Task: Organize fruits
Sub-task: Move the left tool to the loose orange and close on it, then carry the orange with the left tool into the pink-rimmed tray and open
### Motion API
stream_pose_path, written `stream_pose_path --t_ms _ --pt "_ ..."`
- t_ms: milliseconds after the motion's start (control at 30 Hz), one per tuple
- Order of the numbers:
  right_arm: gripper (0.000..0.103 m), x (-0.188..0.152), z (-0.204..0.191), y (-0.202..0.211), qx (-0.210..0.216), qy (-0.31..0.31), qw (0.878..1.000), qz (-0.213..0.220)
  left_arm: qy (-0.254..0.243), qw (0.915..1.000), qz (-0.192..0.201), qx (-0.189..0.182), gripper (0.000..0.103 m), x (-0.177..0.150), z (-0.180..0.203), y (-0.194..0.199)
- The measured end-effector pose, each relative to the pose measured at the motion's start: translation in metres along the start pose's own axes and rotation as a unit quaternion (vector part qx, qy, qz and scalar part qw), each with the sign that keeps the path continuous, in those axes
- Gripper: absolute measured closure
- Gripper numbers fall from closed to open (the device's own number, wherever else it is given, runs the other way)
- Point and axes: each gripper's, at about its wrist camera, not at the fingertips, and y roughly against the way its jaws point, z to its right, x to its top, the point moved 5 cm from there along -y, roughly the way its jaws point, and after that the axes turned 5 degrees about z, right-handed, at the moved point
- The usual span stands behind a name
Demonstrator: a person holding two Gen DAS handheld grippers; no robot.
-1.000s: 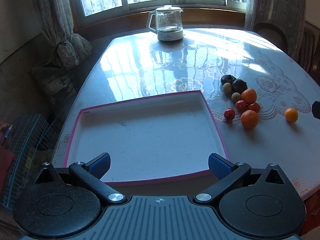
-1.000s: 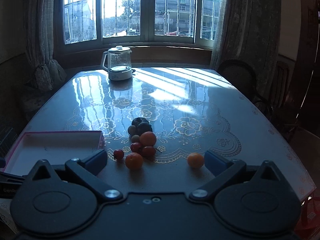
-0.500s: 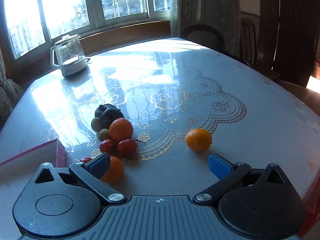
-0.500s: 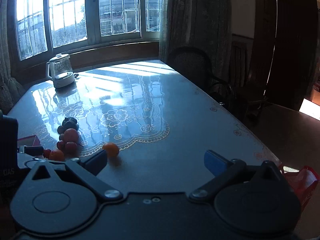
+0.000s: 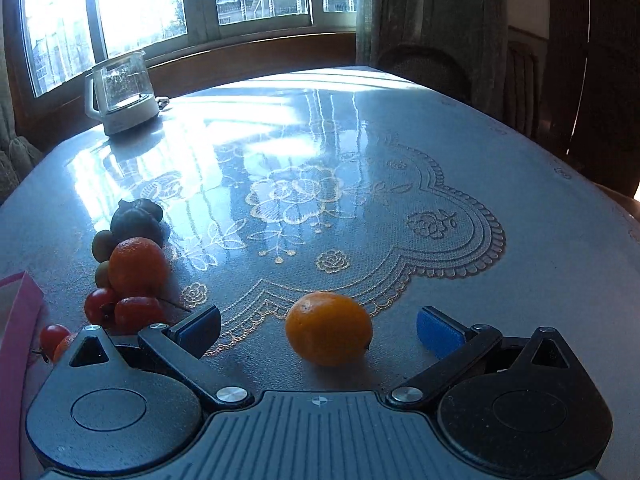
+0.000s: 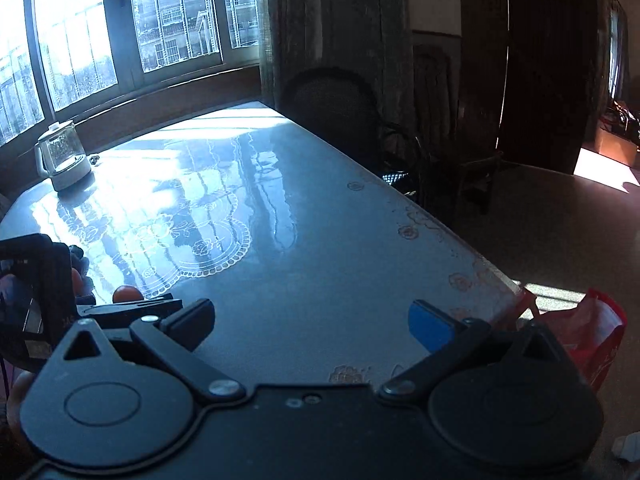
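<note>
In the left wrist view a lone orange lies on the table between the fingers of my open left gripper, not gripped. A heap of fruit sits to its left: a bigger orange, red tomatoes, small green fruits and dark fruits. The pink tray's corner shows at the far left. My right gripper is open and empty above bare table near the right edge. The left gripper's body hides most fruit there.
A glass kettle stands at the far side by the window. Chairs stand along the table's right edge. A red bag lies on the floor beyond the table's near right corner.
My left gripper swung right from the tray and closed in on the lone orange, which now lies between its fingers. My right gripper turned right, away from the fruit.
</note>
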Motion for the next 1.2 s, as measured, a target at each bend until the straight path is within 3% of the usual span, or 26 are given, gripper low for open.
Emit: stream_pose_path --t_ms 133,300,400,500,567,600,800,933,1067,1200 --pt "0.0 0.003 0.006 -0.008 -0.002 -0.001 1.0 -0.004 0.039 0.9992 -0.004 0.0 0.0 -0.003 -0.005 -0.008" --pt "0.0 0.005 0.009 -0.014 -0.006 -0.001 1.0 -0.004 0.043 0.999 0.001 0.009 0.001 -0.005 -0.005 -0.01" --pt "0.0 0.005 0.009 -0.019 -0.01 -0.004 1.0 -0.009 0.052 0.9986 0.009 0.005 0.033 -0.001 -0.006 -0.004" --pt "0.0 0.005 0.008 -0.019 -0.012 -0.007 1.0 -0.009 0.062 0.9979 0.004 -0.016 0.038 0.002 -0.006 -0.003" --pt "0.0 0.007 0.006 -0.019 -0.01 -0.009 1.0 -0.006 0.061 0.998 0.005 -0.014 0.051 0.002 -0.007 -0.001" --pt "0.0 0.007 0.005 -0.019 -0.01 -0.009 1.0 -0.005 0.061 0.9981 0.005 -0.01 0.063 0.002 -0.008 0.0" --pt "0.0 0.013 -0.003 -0.013 -0.009 -0.009 1.0 0.007 0.069 0.9974 0.0 -0.023 0.062 0.0 -0.011 0.005" --pt "0.0 0.015 -0.012 -0.009 -0.004 -0.005 1.0 0.01 0.069 0.9969 0.034 -0.012 0.062 0.008 -0.028 0.028" --pt "0.0 0.017 -0.03 -0.008 0.012 0.0 1.0 0.011 0.096 0.994 0.053 0.005 0.062 0.018 -0.08 0.058" --pt "0.0 0.019 -0.058 -0.009 0.043 0.009 0.999 0.016 0.12 0.9889 0.05 0.072 0.062 0.01 -0.161 0.081"
